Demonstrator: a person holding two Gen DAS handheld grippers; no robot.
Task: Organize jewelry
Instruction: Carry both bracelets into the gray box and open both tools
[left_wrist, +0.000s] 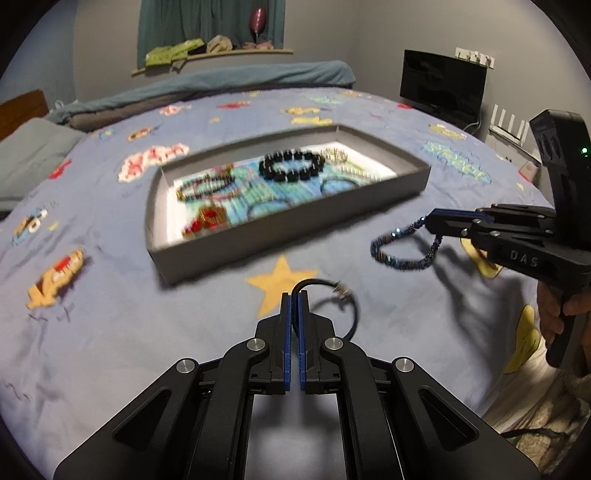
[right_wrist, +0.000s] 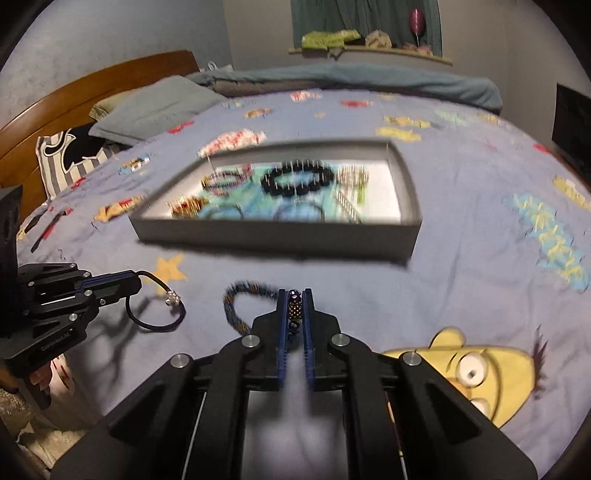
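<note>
A grey shallow box (left_wrist: 391, 192) (right_wrist: 280, 236) lies on the bed ahead, holding a black bead bracelet (left_wrist: 291, 166) (right_wrist: 297, 179) and several other bracelets. My left gripper (left_wrist: 294, 293) is shut on a thin black cord bracelet (left_wrist: 349, 314) with a small metal charm; it also shows in the right wrist view (right_wrist: 155, 321), hanging above the bedspread. My right gripper (right_wrist: 294, 293) is shut on a dark blue beaded bracelet (right_wrist: 240, 299), which dangles from it in the left wrist view (left_wrist: 399, 247), to the right of the box.
The blue cartoon-print bedspread (left_wrist: 110, 332) covers the bed. Pillows (right_wrist: 147, 110) and a wooden headboard (right_wrist: 92, 92) are at the far left. A black monitor (left_wrist: 443, 81) stands at the far right, a shelf with clutter (left_wrist: 210, 51) on the back wall.
</note>
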